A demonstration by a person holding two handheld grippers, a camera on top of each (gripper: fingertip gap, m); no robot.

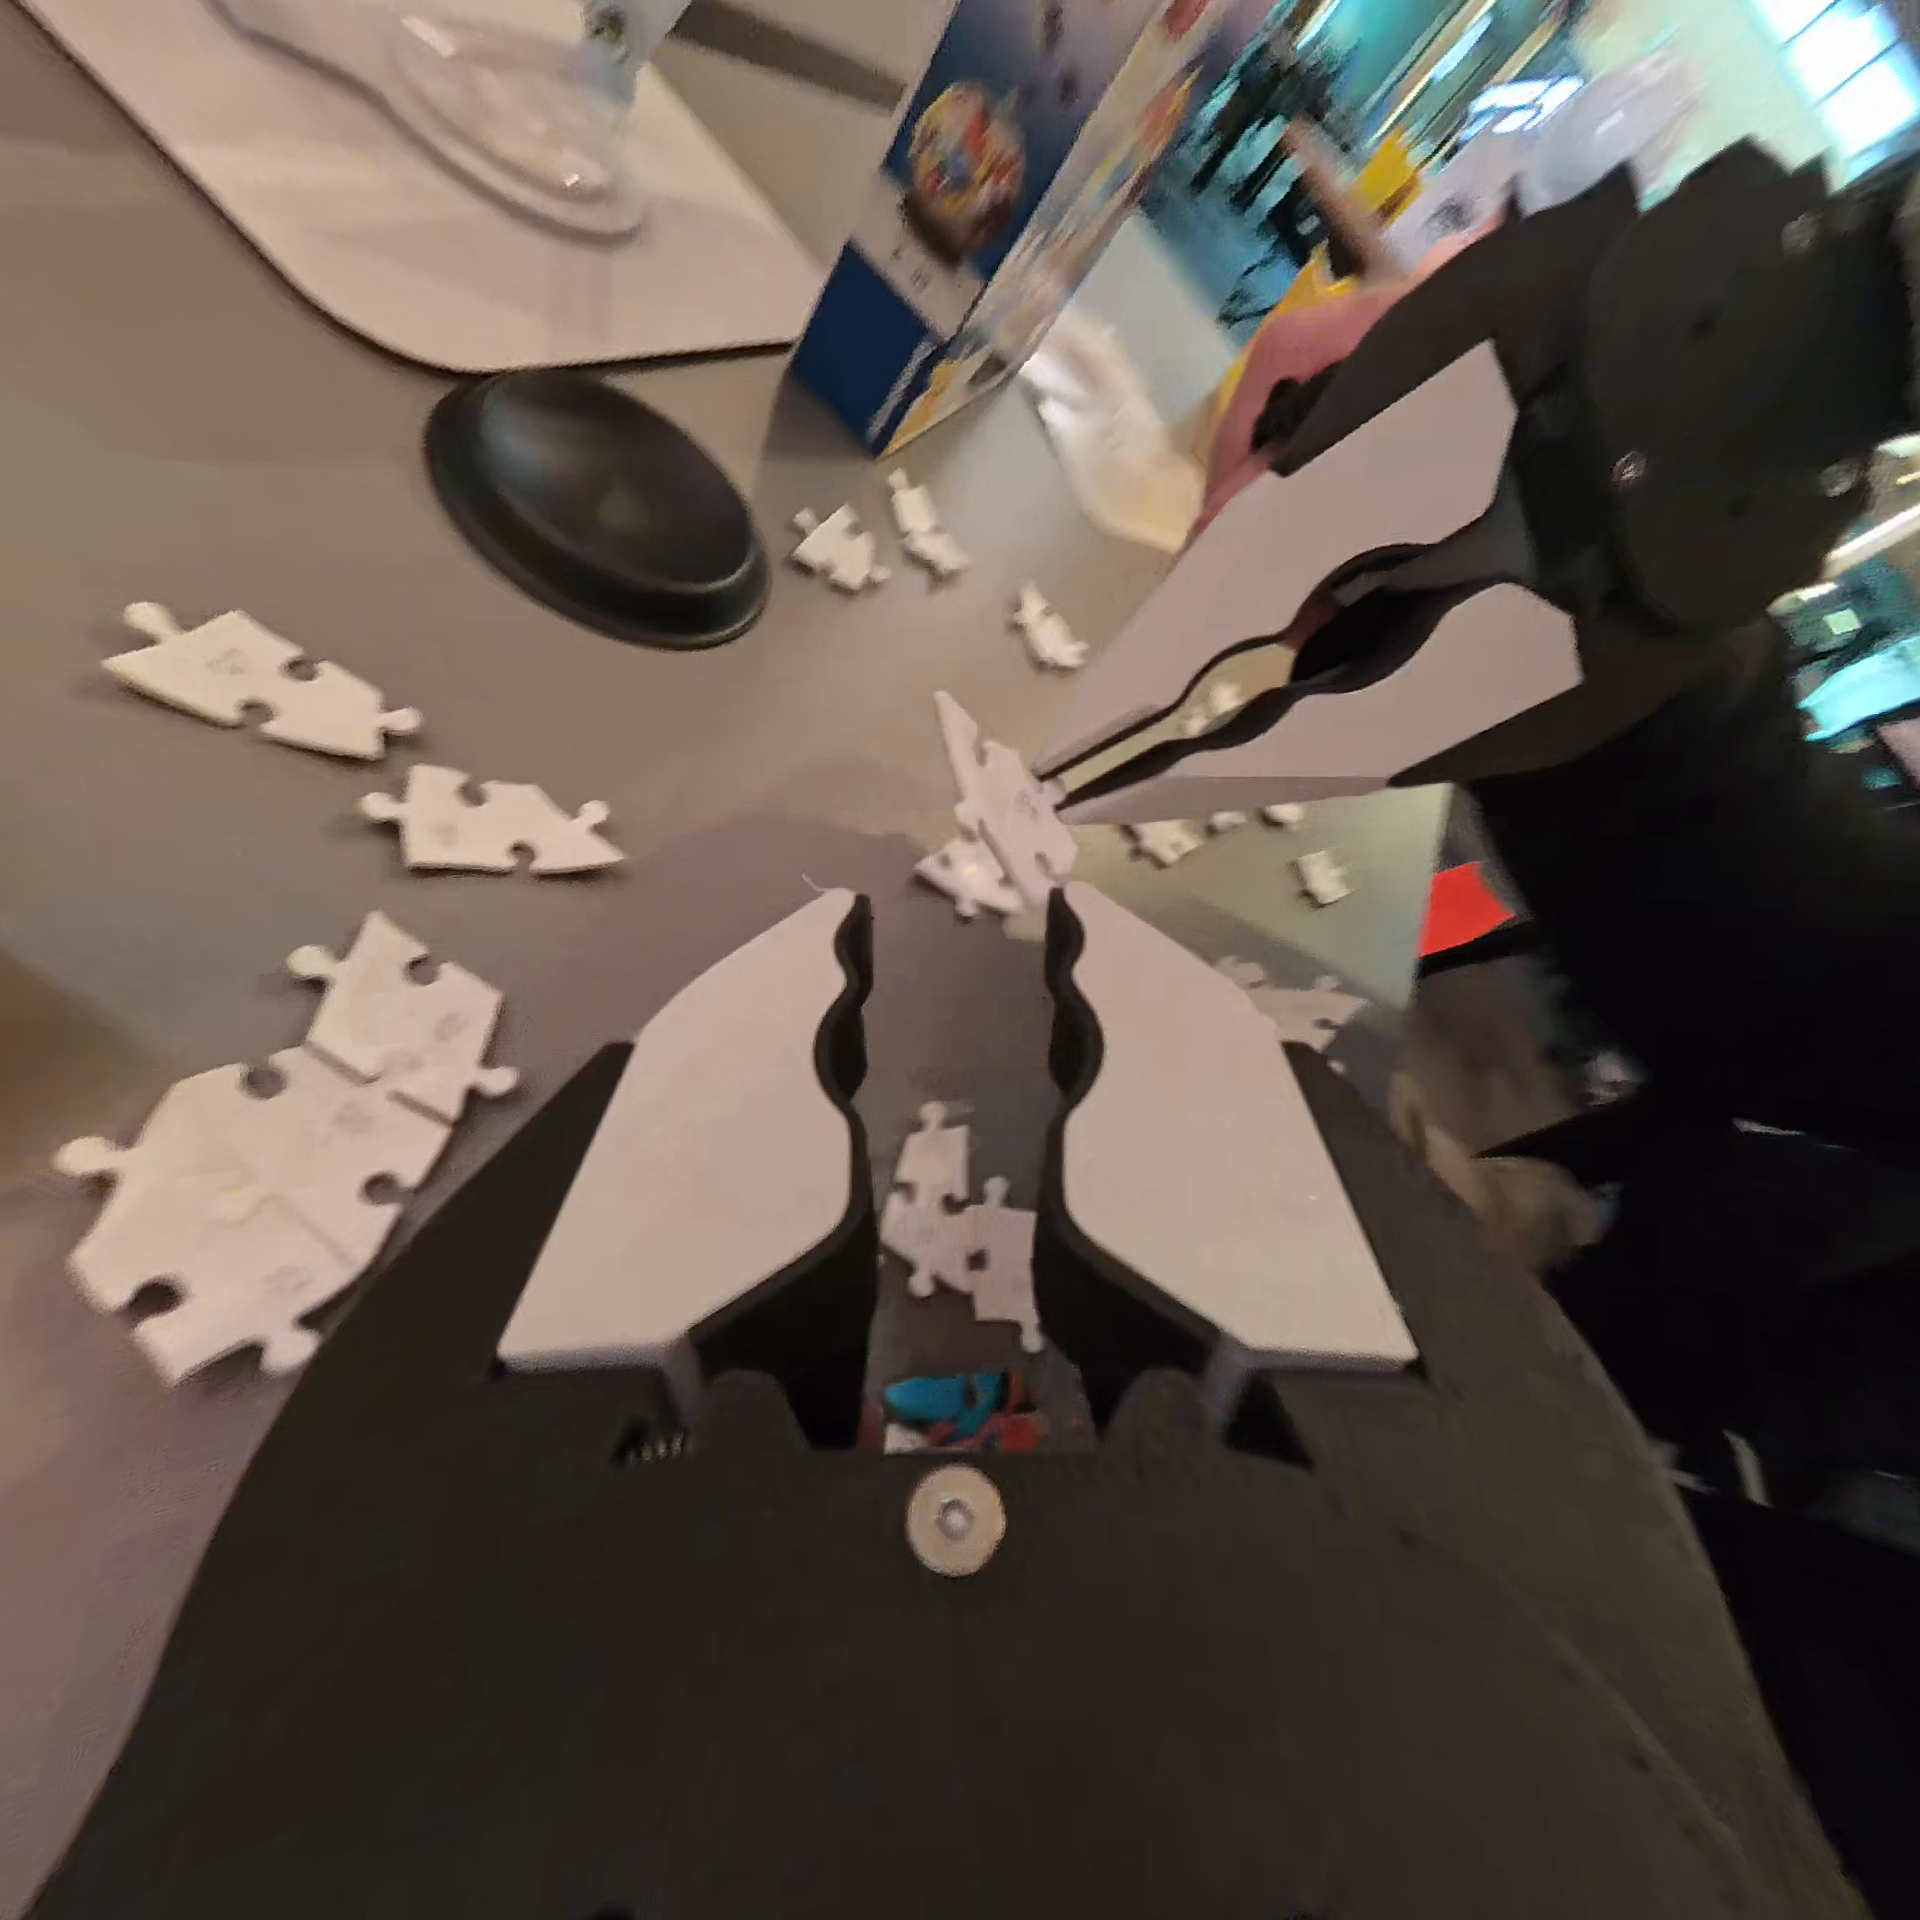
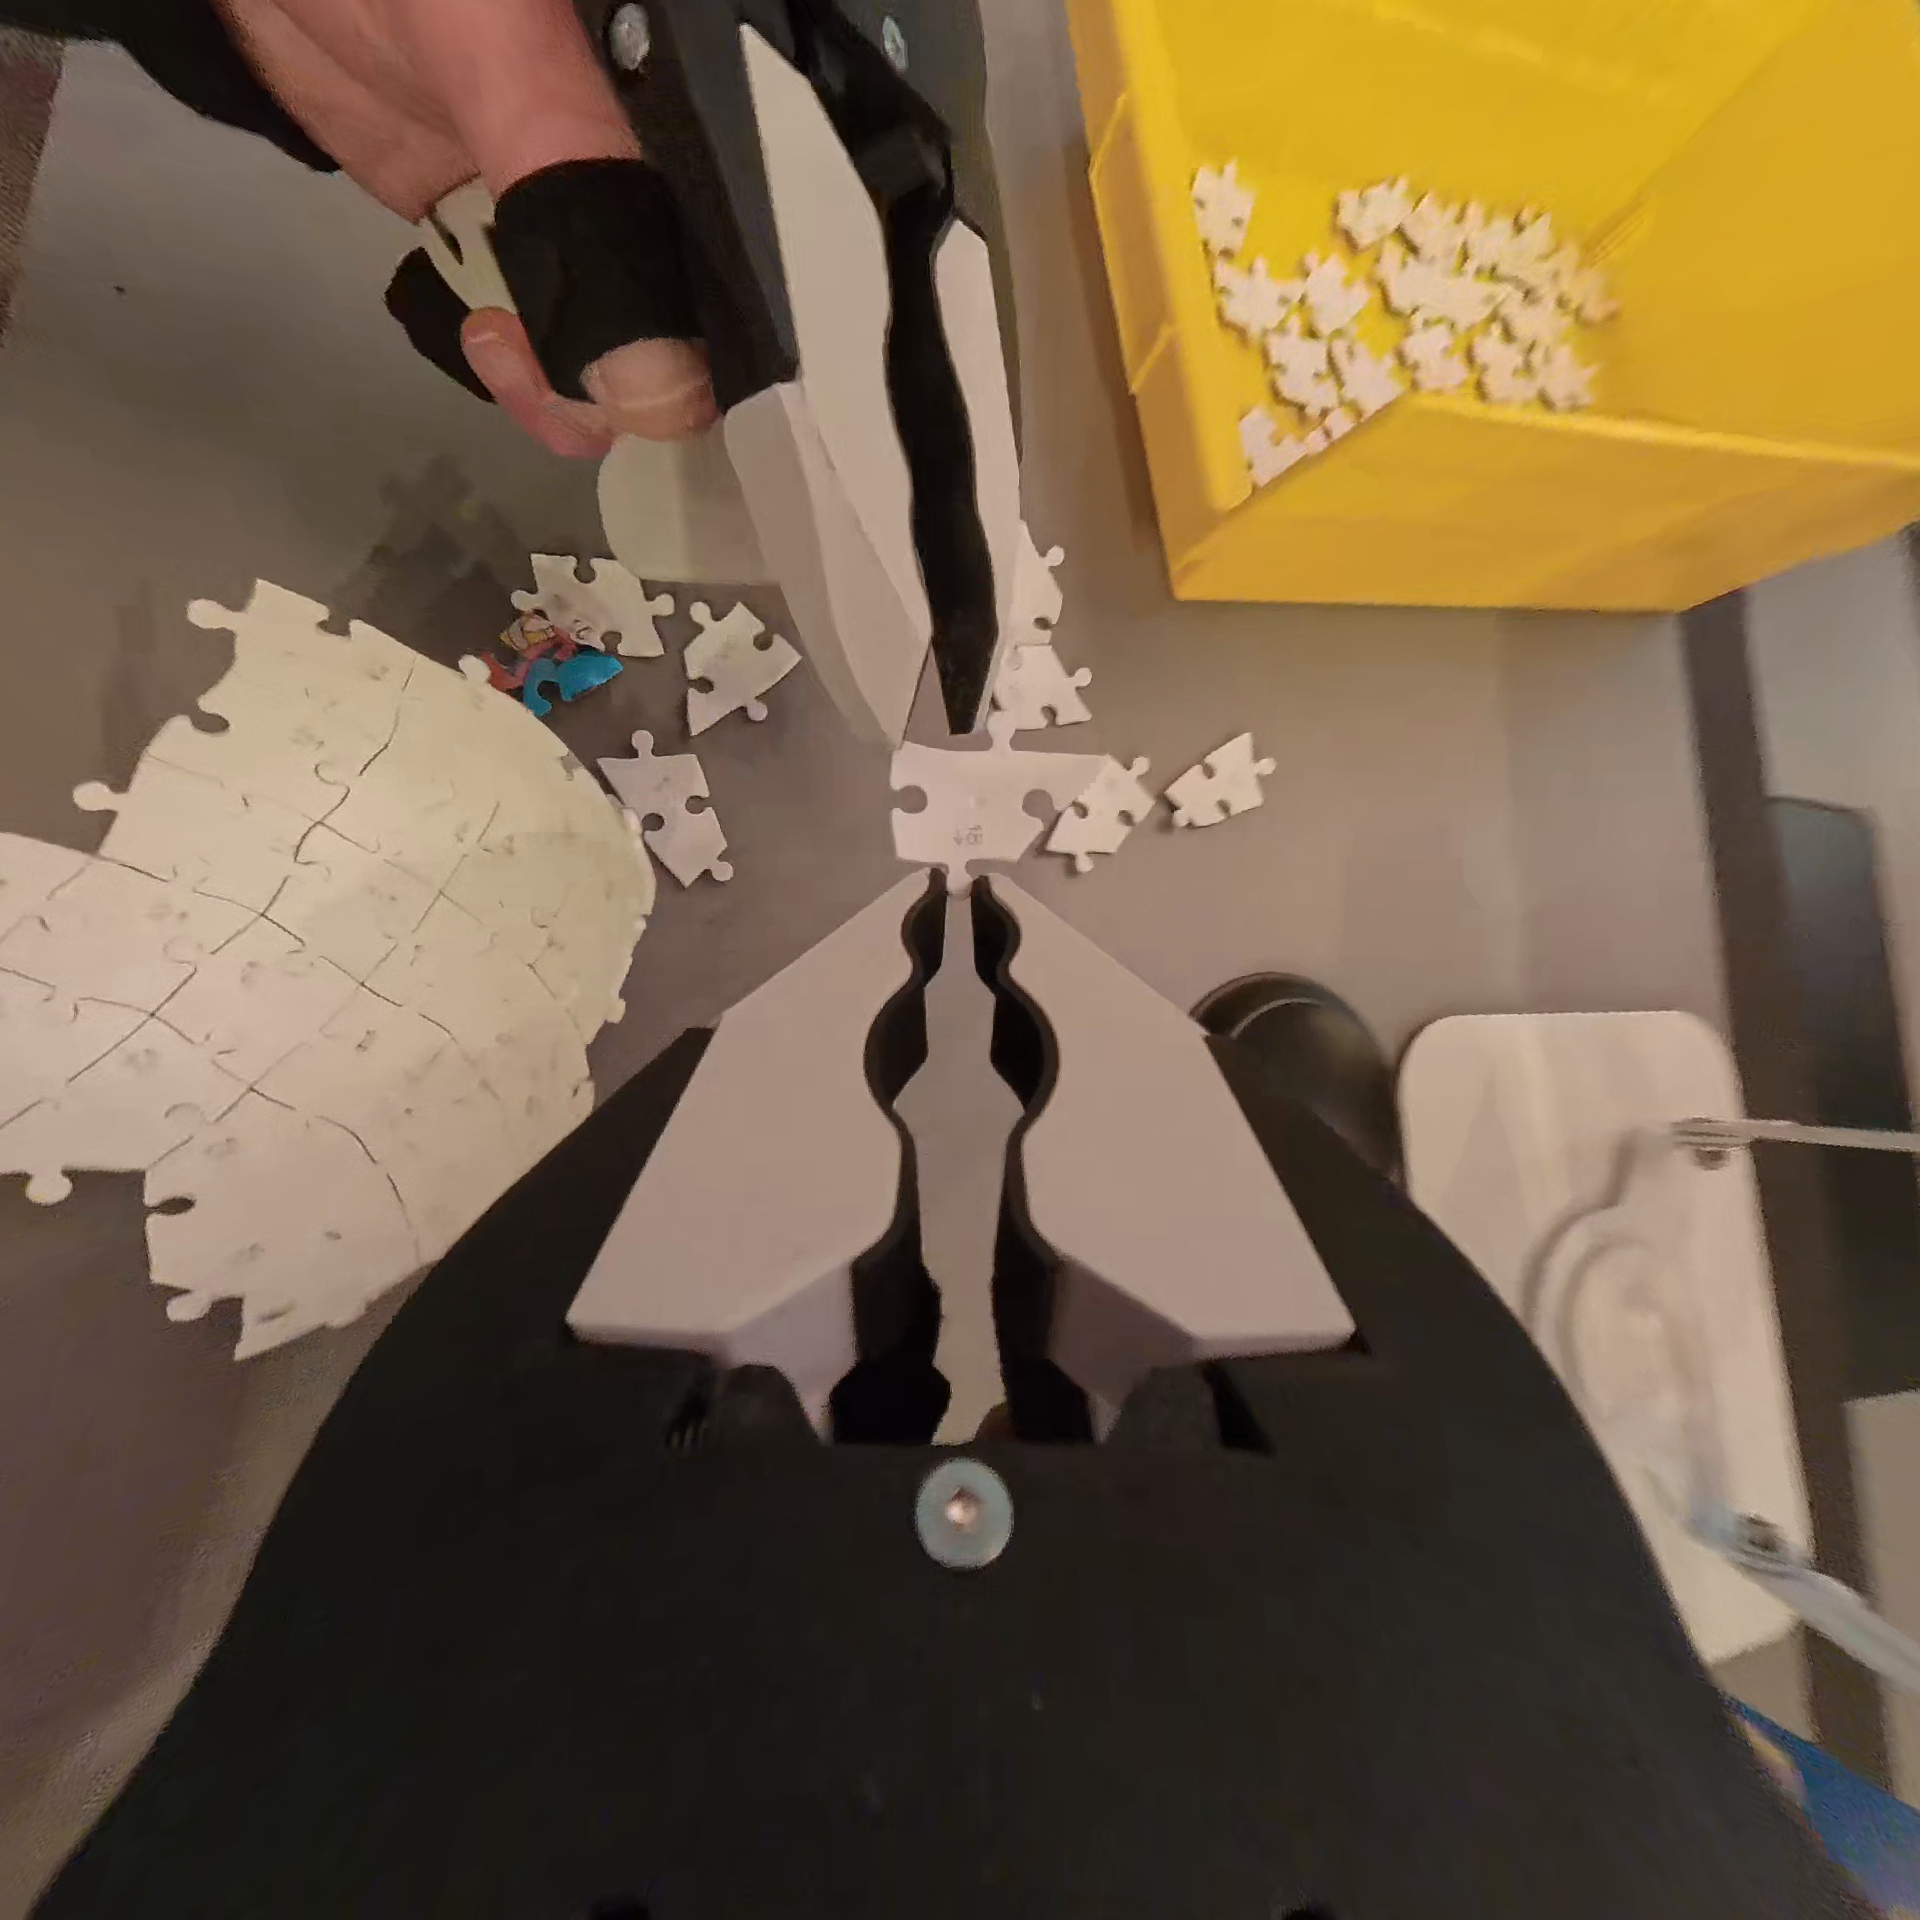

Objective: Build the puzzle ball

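My right gripper (image 2: 956, 883) is shut on the bottom tab of a white puzzle piece (image 2: 987, 805) and holds it above the grey table. In the left wrist view the right gripper (image 1: 1049, 795) comes in from the right with that piece (image 1: 1003, 805) standing on edge. My left gripper (image 1: 956, 914) is open and empty, its fingertips just short of the held piece. In the right wrist view the left gripper (image 2: 956, 707) comes down from the top, its tips close to the piece's upper edge. A partly built curved shell of joined pieces (image 2: 312, 935) lies at the left.
Loose white pieces (image 1: 488, 826) lie scattered on the table (image 1: 208, 436). A yellow bin (image 2: 1455, 499) holds several more pieces. A black round stand (image 1: 592, 509), a white board (image 1: 312, 270) with a clear holder, and the puzzle box (image 1: 935, 260) stand behind. A person's hand (image 2: 540, 343) holds the left gripper.
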